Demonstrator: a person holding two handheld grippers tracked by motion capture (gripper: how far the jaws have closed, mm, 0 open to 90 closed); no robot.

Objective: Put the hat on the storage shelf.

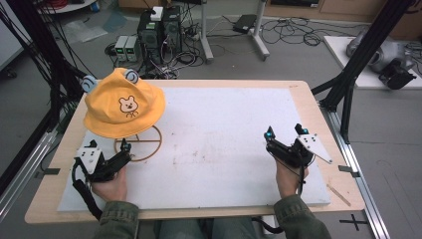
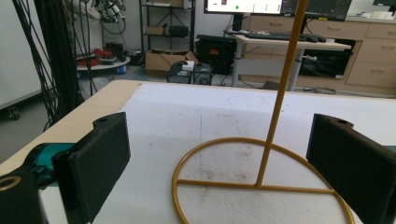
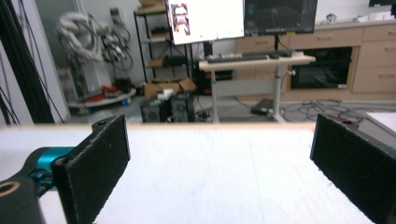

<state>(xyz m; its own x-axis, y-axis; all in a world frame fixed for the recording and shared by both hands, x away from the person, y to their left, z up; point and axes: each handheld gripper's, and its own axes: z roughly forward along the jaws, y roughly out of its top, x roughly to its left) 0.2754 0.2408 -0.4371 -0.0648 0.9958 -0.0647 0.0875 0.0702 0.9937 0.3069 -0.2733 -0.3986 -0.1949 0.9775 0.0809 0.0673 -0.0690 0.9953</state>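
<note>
A yellow bucket hat (image 1: pixel 124 104) with a bear face and two small ears hangs on a golden wire stand (image 1: pixel 142 144) at the table's left. The stand's ring base and upright pole (image 2: pixel 275 116) rise just ahead of my left gripper (image 1: pixel 127 149), which is open, its jaws spread wide on either side of the base with nothing between them. My right gripper (image 1: pixel 284 135) is held over the white board (image 1: pixel 224 129) at the right, open and holding nothing. Its black pads (image 3: pixel 98 163) frame bare white surface.
The white board covers most of a wooden table (image 1: pixel 304 89). Black frame posts (image 1: pixel 358 55) stand at the right and left edges. Computer boxes (image 1: pixel 159 30) and cables lie on the floor beyond the far edge. A desk with monitors (image 2: pixel 280 7) stands farther back.
</note>
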